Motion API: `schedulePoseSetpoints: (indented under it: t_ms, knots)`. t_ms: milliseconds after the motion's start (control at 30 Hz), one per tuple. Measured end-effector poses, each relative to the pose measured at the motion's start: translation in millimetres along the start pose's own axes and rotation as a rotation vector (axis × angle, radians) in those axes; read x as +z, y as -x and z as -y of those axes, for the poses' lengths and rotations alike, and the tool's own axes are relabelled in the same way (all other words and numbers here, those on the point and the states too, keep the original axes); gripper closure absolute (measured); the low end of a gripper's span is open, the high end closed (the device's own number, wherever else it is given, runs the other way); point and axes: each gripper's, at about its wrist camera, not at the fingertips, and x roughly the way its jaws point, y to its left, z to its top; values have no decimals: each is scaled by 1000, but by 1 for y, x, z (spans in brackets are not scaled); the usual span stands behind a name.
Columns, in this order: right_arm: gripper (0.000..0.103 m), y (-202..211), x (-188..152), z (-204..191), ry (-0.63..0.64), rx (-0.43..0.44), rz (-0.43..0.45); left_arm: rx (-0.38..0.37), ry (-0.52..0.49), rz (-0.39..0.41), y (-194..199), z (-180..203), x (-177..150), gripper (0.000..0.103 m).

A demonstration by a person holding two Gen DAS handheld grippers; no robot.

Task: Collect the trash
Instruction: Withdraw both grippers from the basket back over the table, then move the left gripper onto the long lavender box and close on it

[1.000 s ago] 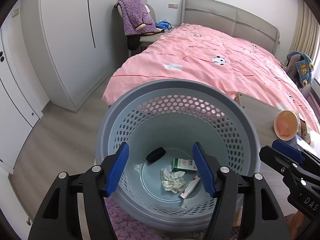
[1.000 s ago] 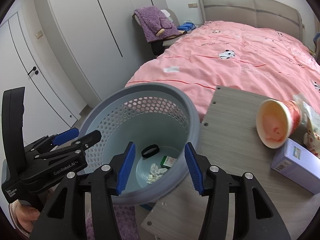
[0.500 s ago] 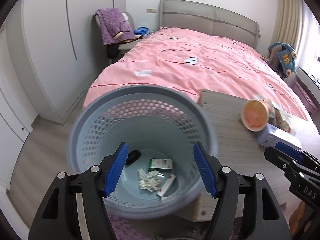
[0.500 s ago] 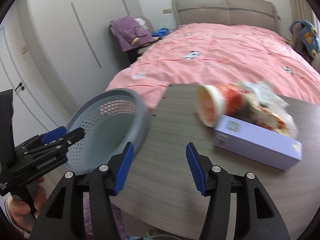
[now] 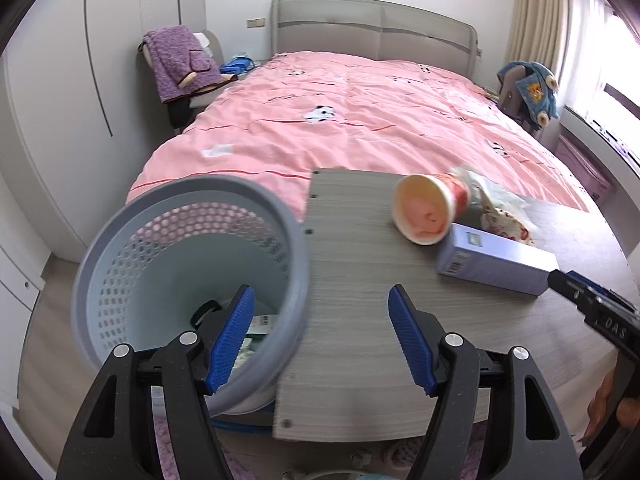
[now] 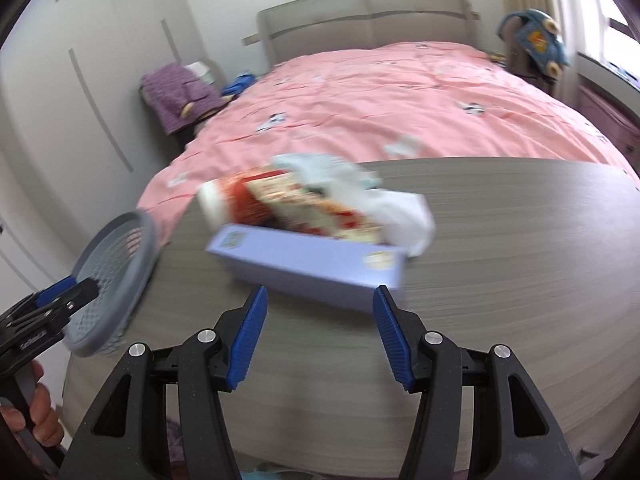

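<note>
The box (image 6: 308,266) lies flat on the table (image 6: 520,280). It is long and purple. In the right view its long side runs from the upper left down to the lower right, and its near long edge sits just in front of the right gripper (image 6: 318,334). The cup (image 5: 426,210) lies on its side behind the box, with its open mouth facing the left camera and its bottom pointing away toward the bed (image 5: 360,120). A crumpled wrapper (image 6: 360,200) lies behind the box too, touching the cup. The bin (image 5: 192,280) stands by the left end of the table, and some trash sits at its bottom. The left gripper (image 5: 320,340) hangs over the edge where the bin meets the table. Its jaws are wide apart with nothing in them. The right gripper's jaws are apart too, and they hold nothing; the box is near the tips but not pinched. A second ago both grippers hung over the bin, and you could see right down into it. Now both have slid across to the table. The bin sits off to the left in each view, and the box, which was far off at the right edge, is right up close to the right gripper.
</note>
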Motion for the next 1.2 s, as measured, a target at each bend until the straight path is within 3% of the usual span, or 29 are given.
schedulePoseSetpoints:
  t_ms: [300, 500, 1200]
  knots:
    - [49, -12, 18, 53, -59, -44, 25, 11, -24, -15, -7, 31, 9, 36]
    - [49, -31, 24, 65, -52, -54, -2, 19, -21, -24, -12, 38, 12, 36]
    - [49, -38, 1, 33, 53, -8, -62, 24, 0, -37, -16, 36, 12, 36]
